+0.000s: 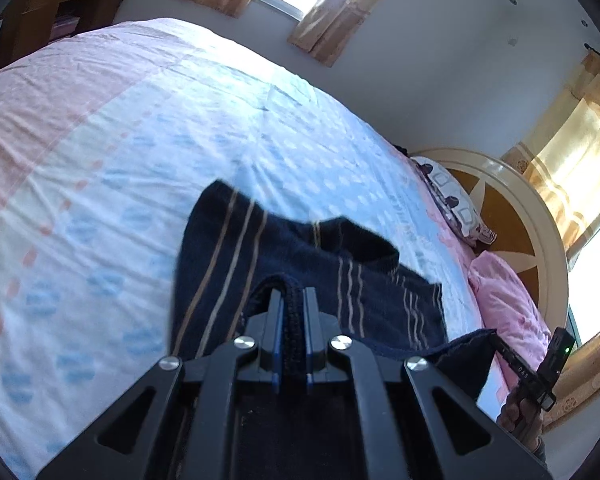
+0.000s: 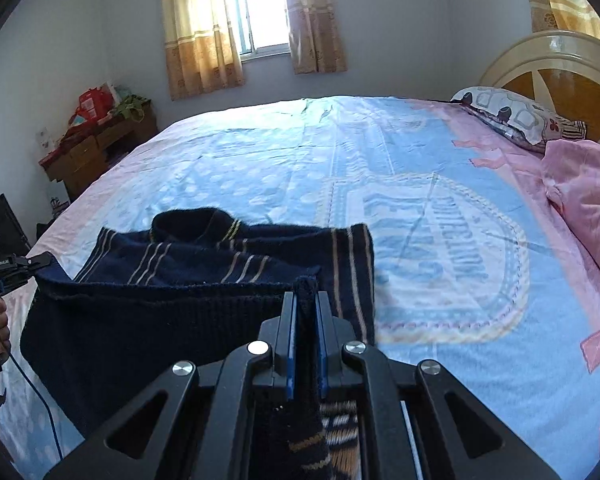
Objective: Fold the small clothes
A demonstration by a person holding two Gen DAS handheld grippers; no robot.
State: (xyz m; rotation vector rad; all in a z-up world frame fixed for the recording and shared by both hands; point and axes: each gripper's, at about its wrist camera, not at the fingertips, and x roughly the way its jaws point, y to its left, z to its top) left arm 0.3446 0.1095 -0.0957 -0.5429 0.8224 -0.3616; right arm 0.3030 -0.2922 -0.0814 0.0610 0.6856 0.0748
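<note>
Pinching the hem of a navy striped sweater [image 1: 300,264], both the left gripper [image 1: 293,300] and right gripper [image 2: 306,300] have jaws pressed together on it above the bed [image 2: 440,220].

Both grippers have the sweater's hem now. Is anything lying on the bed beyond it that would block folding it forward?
Nothing visible. Both jaws are shut on the navy striped sweater, and the bedsheet ahead is bare. The pillows lie off to the right by the headboard.
</note>
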